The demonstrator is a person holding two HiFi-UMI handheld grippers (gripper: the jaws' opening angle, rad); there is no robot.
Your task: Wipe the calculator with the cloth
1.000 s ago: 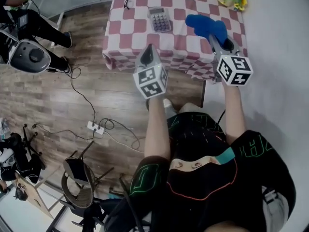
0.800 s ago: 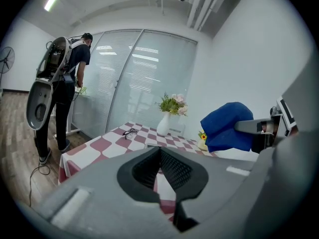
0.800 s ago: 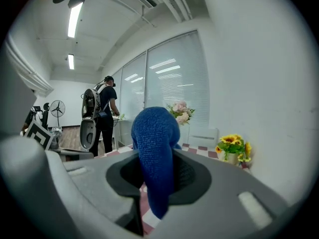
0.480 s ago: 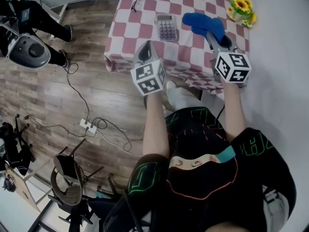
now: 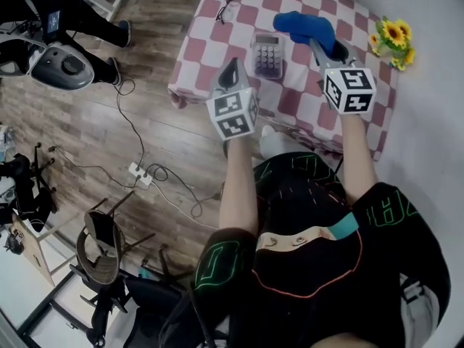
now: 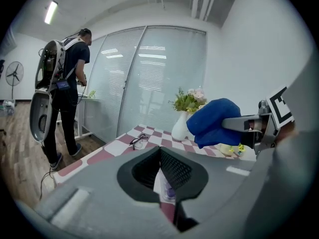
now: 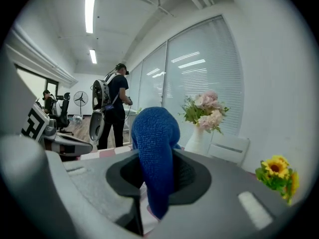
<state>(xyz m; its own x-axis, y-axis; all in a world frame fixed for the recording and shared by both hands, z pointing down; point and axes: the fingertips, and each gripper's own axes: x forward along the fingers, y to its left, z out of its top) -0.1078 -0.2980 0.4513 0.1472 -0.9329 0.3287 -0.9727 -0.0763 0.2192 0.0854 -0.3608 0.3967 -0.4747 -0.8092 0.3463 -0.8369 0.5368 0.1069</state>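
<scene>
Just right of the calculator point(image 5: 267, 55), on the checked table point(image 5: 206, 46) — R gripper point(image 5: 319, 46) clamped tight on the blue cloth point(image 5: 303, 26), soft and floppy, bunched up. L gripper point(image 5: 232, 71) on its near side, jaws all but together, empty. Calculator looks light, prob slides — pin it by an edge

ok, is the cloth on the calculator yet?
No: in the head view the blue cloth, clamped in the right gripper, is off to the side of the calculator, with checked tablecloth showing between them.
</scene>
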